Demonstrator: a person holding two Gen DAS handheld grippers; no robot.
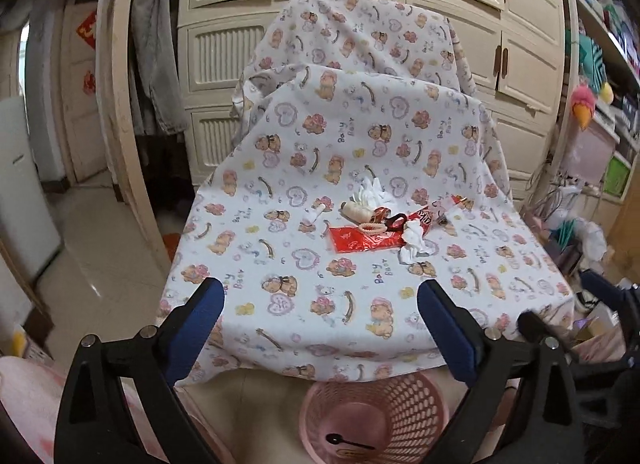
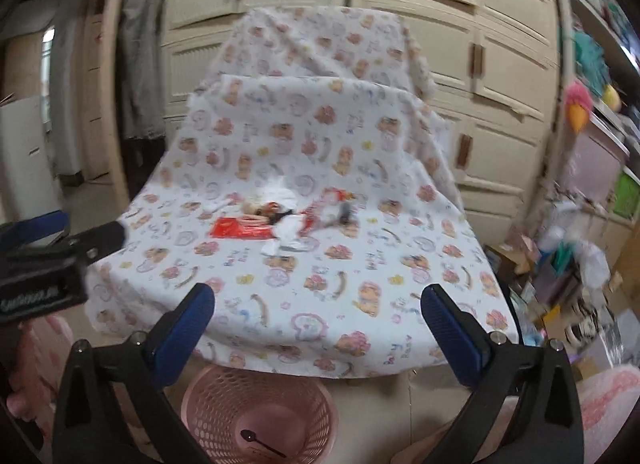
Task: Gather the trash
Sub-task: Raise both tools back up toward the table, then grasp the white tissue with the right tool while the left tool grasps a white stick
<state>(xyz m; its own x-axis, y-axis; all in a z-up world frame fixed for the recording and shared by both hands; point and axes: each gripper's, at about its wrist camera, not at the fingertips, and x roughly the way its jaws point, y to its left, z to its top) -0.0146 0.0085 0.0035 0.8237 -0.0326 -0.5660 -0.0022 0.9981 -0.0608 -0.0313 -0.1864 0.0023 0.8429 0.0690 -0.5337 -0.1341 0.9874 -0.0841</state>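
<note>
The left tongs [image 1: 320,300], black-armed with blue pads, stood wide apart and held nothing, hovering at the near edge of the surface [image 1: 256,224] draped in a white cloth printed with bears and hearts. The right tongs [image 2: 318,304], of the same build, were likewise spread apart and empty, just beside the left pair, whose arm showed at the left edge of the right wrist view.

The trash lay in a loose cluster toward the middle of the surface, well apart from both tongs: a flat red plastic wrapper [image 1: 360,241], a crumpled white tissue [image 1: 414,242] touching its right end, another wad of white tissue [image 1: 370,190] behind it, a small cream-coloured bottle lying on its side [image 1: 354,210], and a red printed snack packet [image 1: 426,216] to the right. The right wrist view was blurred, so the pile showed there only as red and white shapes.

Below the near edge of the surface stood a pink plastic mesh basket [image 1: 404,408], with a black plastic spoon [image 1: 346,442] lying on its bottom.
</note>
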